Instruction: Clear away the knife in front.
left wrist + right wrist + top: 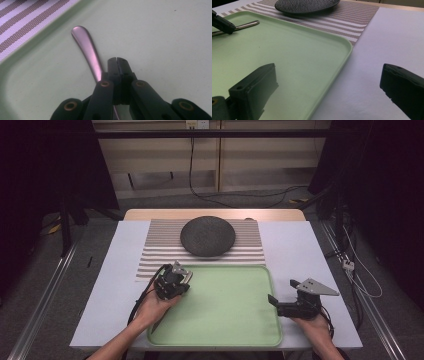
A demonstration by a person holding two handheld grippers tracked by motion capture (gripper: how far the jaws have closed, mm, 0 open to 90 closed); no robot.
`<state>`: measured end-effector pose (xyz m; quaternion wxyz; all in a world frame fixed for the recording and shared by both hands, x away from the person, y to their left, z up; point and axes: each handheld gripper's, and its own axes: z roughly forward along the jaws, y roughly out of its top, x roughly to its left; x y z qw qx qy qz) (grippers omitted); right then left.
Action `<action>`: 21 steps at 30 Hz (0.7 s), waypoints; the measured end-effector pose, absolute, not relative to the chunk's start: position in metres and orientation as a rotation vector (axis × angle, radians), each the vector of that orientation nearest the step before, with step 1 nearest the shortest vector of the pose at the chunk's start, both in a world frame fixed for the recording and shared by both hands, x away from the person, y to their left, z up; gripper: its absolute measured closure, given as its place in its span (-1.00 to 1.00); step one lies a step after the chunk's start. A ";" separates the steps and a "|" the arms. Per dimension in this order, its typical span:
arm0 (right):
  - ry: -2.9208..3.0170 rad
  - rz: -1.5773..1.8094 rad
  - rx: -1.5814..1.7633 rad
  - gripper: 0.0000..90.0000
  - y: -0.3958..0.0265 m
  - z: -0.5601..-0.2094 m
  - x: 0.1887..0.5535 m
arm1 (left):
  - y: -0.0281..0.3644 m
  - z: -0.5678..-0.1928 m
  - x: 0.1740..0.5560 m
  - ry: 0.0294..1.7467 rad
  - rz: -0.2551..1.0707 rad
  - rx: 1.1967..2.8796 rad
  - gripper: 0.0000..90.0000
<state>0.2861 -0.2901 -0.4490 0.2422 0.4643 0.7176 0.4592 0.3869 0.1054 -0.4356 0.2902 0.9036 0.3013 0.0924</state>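
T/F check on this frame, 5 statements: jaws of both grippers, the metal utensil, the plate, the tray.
1. The left gripper has its jaws closed. True.
2. The right gripper is clamped on the tray rim. False: its jaws stand wide apart, one over the green tray and one over the white table cover, gripping nothing.
3. The metal utensil handle lies in the tray near its corner. True.
4. The dark plate sits inside the tray. False: it rests on the striped placemat beyond the tray.
5. The utensil handle points toward the striped placemat. True, in the left gripper view.
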 end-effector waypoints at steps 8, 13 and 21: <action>1.963 1.257 1.268 -0.98 -0.290 -0.449 0.286 | 0.109 -0.435 0.389 0.823 0.258 2.408 1.00; 1.962 1.257 1.270 -0.98 -0.290 -0.449 0.286 | 0.113 -0.435 0.389 0.839 0.266 2.410 1.00; 1.962 1.257 1.268 -0.98 -0.290 -0.449 0.286 | 0.122 -0.435 0.389 0.867 0.267 2.407 1.00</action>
